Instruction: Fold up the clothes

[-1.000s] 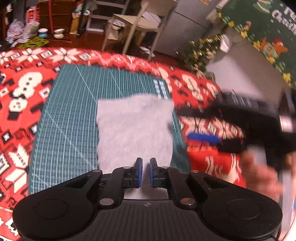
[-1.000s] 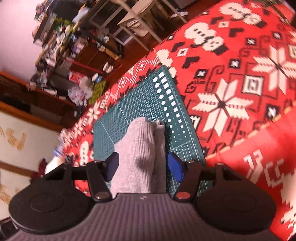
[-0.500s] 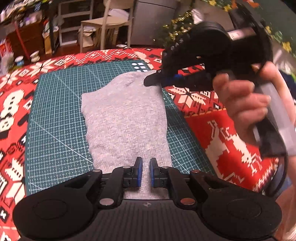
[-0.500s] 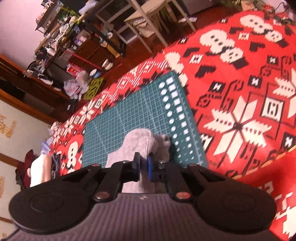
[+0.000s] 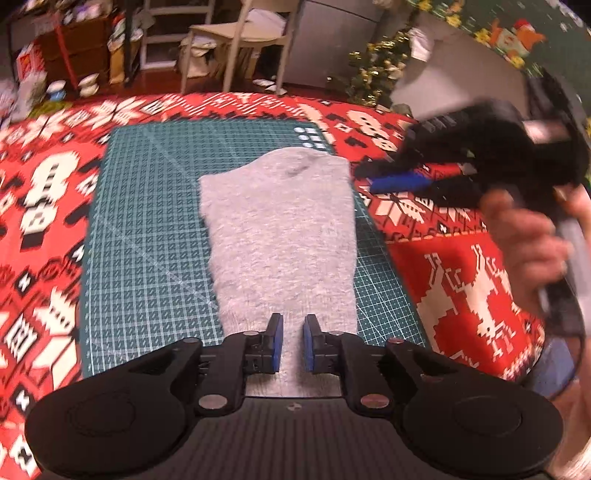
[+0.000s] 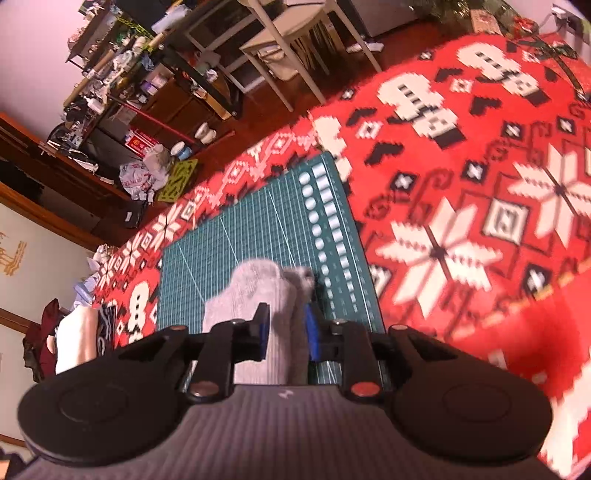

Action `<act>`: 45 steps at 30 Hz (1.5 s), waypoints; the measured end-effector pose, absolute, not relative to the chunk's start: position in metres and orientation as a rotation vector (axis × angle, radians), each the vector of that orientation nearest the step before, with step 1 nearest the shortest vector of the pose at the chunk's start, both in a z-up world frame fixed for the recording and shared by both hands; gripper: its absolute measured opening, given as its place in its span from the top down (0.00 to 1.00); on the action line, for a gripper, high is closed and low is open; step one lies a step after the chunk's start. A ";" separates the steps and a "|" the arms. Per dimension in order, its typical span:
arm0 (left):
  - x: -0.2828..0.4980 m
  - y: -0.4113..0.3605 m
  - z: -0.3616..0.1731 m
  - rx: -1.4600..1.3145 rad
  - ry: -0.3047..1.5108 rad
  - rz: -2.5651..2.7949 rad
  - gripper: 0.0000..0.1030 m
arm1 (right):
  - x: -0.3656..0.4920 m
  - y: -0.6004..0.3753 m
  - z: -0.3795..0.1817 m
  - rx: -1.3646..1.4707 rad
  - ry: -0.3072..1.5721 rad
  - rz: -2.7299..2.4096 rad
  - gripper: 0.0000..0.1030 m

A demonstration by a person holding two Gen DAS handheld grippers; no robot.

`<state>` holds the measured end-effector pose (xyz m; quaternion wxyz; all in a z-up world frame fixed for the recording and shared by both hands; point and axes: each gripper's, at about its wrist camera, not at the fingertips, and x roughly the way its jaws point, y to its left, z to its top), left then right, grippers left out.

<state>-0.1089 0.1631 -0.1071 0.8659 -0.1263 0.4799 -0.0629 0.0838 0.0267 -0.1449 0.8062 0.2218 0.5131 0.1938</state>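
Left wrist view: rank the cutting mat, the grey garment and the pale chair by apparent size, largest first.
1. Green cutting mat
2. Grey garment, lying on the mat
3. Pale chair, though it stands farther back, so its small look is unsure.

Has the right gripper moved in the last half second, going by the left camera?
Yes. The right gripper has pulled off the grey cloth toward the right, and now sits over the red tablecloth beside the green mat.
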 end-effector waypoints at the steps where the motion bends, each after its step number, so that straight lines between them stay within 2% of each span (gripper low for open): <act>1: -0.112 0.167 -0.106 -0.291 1.005 -0.125 0.82 | 0.079 0.026 -0.144 0.473 1.106 0.411 0.77; 3: -0.119 0.175 -0.103 -0.339 1.000 -0.110 0.69 | 0.069 0.024 -0.141 0.471 1.121 0.405 0.77; 4: -0.123 0.178 -0.101 -0.357 0.994 -0.104 0.68 | 0.065 0.023 -0.140 0.470 1.128 0.402 0.77; 12: -0.156 0.186 -0.099 -0.345 0.987 -0.048 0.71 | 0.019 0.033 -0.140 0.445 1.182 0.433 0.76; 21: -0.153 0.185 -0.111 -0.361 1.025 -0.045 0.74 | -0.027 0.063 -0.154 0.350 1.280 0.464 0.77; 23: -0.152 0.183 -0.114 -0.353 1.034 -0.044 0.74 | -0.029 0.064 -0.152 0.332 1.268 0.450 0.81; 24: -0.152 0.182 -0.114 -0.351 1.036 -0.048 0.74 | -0.030 0.064 -0.150 0.324 1.261 0.442 0.92; 31: -0.149 0.174 -0.113 -0.320 1.019 -0.068 0.74 | -0.031 0.060 -0.148 0.313 1.256 0.426 0.93; 33: -0.145 0.172 -0.119 -0.302 1.041 -0.055 0.70 | -0.029 0.058 -0.150 0.314 1.266 0.424 0.93; 38: -0.144 0.169 -0.121 -0.283 1.048 -0.060 0.70 | -0.024 0.050 -0.150 0.343 1.268 0.422 0.91; 40: -0.148 0.174 -0.117 -0.300 1.037 -0.054 0.70 | -0.022 0.046 -0.151 0.355 1.269 0.420 0.83; 42: -0.153 0.182 -0.110 -0.337 1.009 -0.033 0.70 | -0.020 0.038 -0.144 0.378 1.242 0.420 0.82; 45: -0.161 0.188 -0.100 -0.368 0.960 -0.025 0.70 | -0.009 0.021 -0.132 0.442 1.186 0.412 0.76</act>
